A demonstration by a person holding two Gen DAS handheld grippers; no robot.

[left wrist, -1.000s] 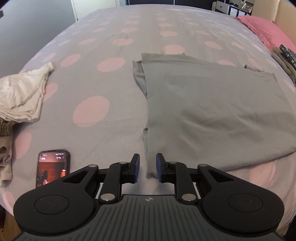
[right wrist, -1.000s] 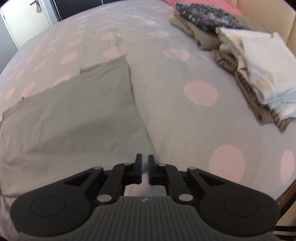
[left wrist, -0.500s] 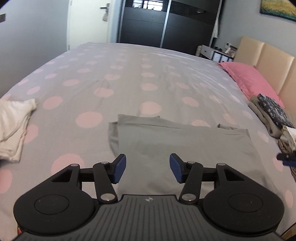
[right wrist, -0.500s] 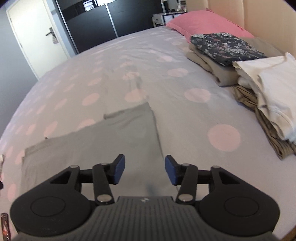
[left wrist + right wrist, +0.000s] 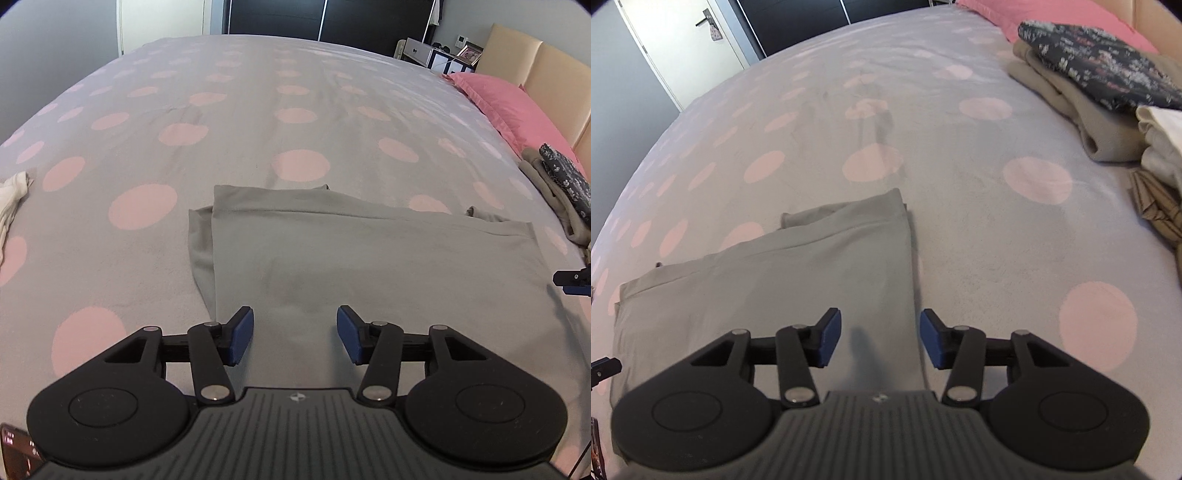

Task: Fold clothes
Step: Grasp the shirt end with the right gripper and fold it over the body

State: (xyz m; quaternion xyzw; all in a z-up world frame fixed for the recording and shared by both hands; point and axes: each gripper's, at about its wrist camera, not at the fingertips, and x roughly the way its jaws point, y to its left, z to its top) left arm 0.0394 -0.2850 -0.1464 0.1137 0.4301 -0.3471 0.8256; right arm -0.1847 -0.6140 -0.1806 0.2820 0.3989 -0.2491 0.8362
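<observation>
A grey garment (image 5: 369, 258) lies flat on the bed, folded into a rough rectangle with a narrow flap showing along its left edge. It also shows in the right wrist view (image 5: 783, 280). My left gripper (image 5: 295, 338) is open and empty, raised above the garment's near left part. My right gripper (image 5: 879, 341) is open and empty, raised above the garment's near right edge. The right gripper's tip shows at the right edge of the left wrist view (image 5: 574, 278).
The bed cover (image 5: 258, 122) is grey with pink dots. Folded clothes are stacked at the right (image 5: 1108, 81). A pink pillow (image 5: 506, 103) lies by the headboard. A white garment (image 5: 11, 203) lies at the left. A phone (image 5: 16, 452) lies near the front left edge.
Both grippers have opened and let go of the grey garment's near edge, then lifted up and back. The garment now lies flat on the bed.
</observation>
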